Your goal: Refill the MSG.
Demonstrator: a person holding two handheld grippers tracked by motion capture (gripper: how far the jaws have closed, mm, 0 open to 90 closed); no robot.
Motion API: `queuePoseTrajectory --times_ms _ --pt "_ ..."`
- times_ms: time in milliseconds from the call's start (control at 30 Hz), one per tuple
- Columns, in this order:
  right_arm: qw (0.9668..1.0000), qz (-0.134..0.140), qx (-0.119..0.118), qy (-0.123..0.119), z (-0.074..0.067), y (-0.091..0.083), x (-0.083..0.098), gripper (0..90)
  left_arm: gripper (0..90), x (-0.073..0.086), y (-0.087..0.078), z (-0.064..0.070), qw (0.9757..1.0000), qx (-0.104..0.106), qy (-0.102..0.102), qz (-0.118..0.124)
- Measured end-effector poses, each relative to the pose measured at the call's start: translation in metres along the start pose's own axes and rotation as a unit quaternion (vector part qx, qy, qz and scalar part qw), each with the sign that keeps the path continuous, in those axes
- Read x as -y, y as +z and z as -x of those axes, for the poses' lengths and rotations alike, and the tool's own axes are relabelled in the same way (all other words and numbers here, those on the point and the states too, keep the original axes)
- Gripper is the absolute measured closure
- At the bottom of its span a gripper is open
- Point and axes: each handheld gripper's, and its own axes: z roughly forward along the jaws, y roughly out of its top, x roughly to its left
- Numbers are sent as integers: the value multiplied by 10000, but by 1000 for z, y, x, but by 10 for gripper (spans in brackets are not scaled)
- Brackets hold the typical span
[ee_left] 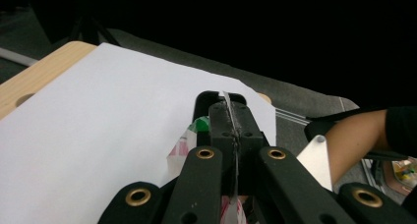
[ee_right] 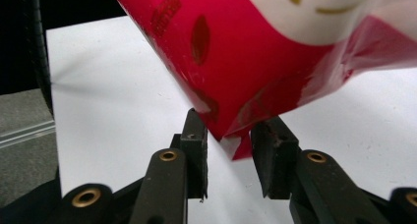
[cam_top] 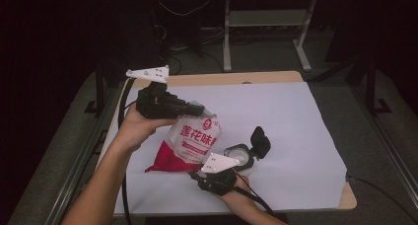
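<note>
At the left of the high view, the left gripper (cam_top: 196, 109) is raised above the white paper sheet (cam_top: 296, 121) that covers the light wooden table (cam_top: 224, 79). Its jaws are clenched on the top edge of a red and white plastic pouch printed with red characters (cam_top: 190, 143). In the left gripper view the two black jaws meet flat on a thin sliver of the pouch's seal (ee_left: 227, 102), with a bit of white, pink and green packaging showing just beside and below them. The pouch hangs tilted from that grip, its red bottom corner down near the sheet; whether it touches the sheet is hard to tell.

Lower and to the right, the right gripper (cam_top: 194, 175) lies low over the sheet with its grey three-cornered plate on top, pointing at the pouch's lower end. In the right gripper view (ee_right: 230, 155) its jaws are parted, and the red bottom corner of the pouch (ee_right: 231, 86) dips into the gap between them, apparently not yet pinched.

Just right of that gripper stands a small white round container (cam_top: 240, 156) with its black hinged lid (cam_top: 260, 141) flipped open, upright behind it.
</note>
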Motion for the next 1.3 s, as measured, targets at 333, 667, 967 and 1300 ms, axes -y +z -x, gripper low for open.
queuePoseTrajectory --times_ms 333,667,967,1300 --pt "10000 -16 8 40 2 0 2 665 899 4 -13 -17 9992 -313 -211 133" --pt "10000 -39 -10 29 1 1 2 663 897 13 -16 -43 9961 -689 -485 -265" --pt "10000 -61 -31 -22 1 1 2 659 895 22 -19 -45 9918 -932 -514 -713" --pt "9999 -77 -68 -28 0 2 2 652 893 36 -35 -45 9891 -1022 -641 -844"
